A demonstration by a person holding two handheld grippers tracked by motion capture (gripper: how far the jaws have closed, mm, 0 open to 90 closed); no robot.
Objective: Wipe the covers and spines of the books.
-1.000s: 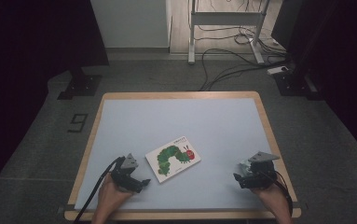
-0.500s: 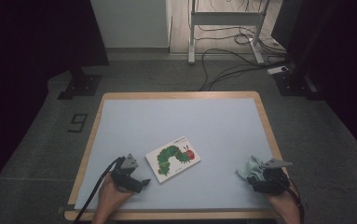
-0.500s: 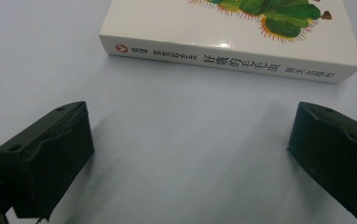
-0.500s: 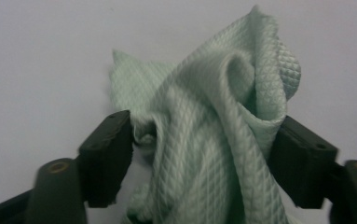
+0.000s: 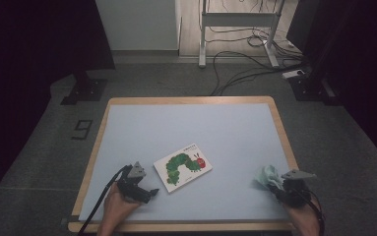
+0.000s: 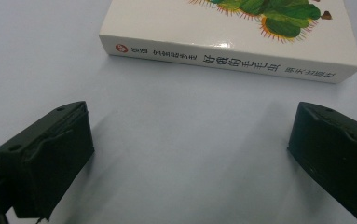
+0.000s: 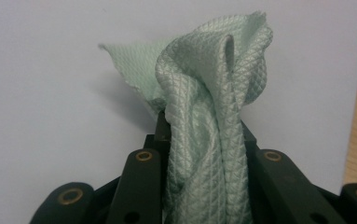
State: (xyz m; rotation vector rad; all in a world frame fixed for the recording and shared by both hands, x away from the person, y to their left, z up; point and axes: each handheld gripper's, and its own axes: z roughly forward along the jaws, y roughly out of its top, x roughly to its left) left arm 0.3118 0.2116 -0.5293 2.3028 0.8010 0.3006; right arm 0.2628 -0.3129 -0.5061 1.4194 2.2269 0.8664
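right gripper (image 5: 280, 188) just closed, pinching pale green quilted cloth (image 7: 209, 93) | left gripper (image 6: 190, 158) spread, white caterpillar board book (image 6: 232, 28) at 12 o'clock | risk: bunched cloth slips free

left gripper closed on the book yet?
No: in the left gripper view the left gripper stands wide open over bare table, with the picture book lying ahead, untouched.
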